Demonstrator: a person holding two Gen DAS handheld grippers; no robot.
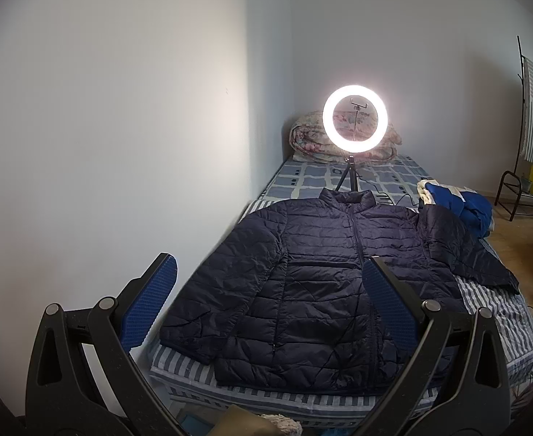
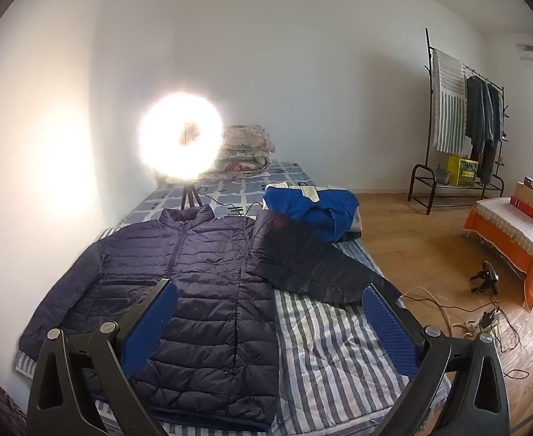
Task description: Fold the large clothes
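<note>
Jacket (image 1: 320,276) lies flat, zipped and unfolded on the bed (image 2: 339,345); left claw (image 1: 270,301) and right claw (image 2: 270,323) gape wide, empty; all folding remains.

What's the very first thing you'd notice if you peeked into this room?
The glowing ring light on a small tripod at the far end of the bed grabs the eye first. Next comes the big dark navy puffer jacket, spread flat on the striped cover, one sleeve flung out sideways. Beside that sleeve lies a crumpled bright blue garment, and both open grippers hover near the jacket's hem.
</note>
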